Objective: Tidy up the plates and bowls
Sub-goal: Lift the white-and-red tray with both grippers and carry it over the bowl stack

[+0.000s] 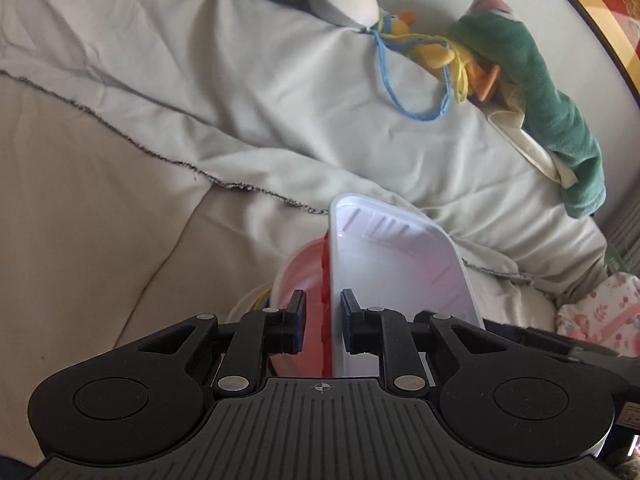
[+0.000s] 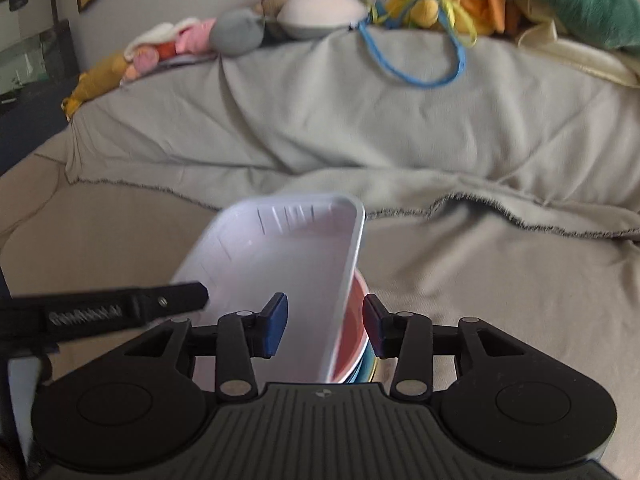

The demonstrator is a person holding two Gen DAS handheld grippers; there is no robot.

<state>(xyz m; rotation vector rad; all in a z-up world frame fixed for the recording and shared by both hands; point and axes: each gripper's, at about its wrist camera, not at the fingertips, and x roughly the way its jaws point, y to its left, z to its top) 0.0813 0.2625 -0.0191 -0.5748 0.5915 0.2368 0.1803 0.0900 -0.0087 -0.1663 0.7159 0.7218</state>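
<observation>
A white rectangular foam tray stands on edge against a red and white bowl. My left gripper has its pads on either side of the tray's edge and the bowl's red rim, nearly touching them. In the right wrist view the same tray leans over stacked bowls with red, white and blue rims. My right gripper is open with its jaws wide around the tray edge and the bowls, not touching. The left gripper's finger reaches in from the left.
A beige bed with a crumpled grey blanket lies ahead. Plush toys, a blue cord loop and a green cloth sit along the back. A framed picture hangs on the wall.
</observation>
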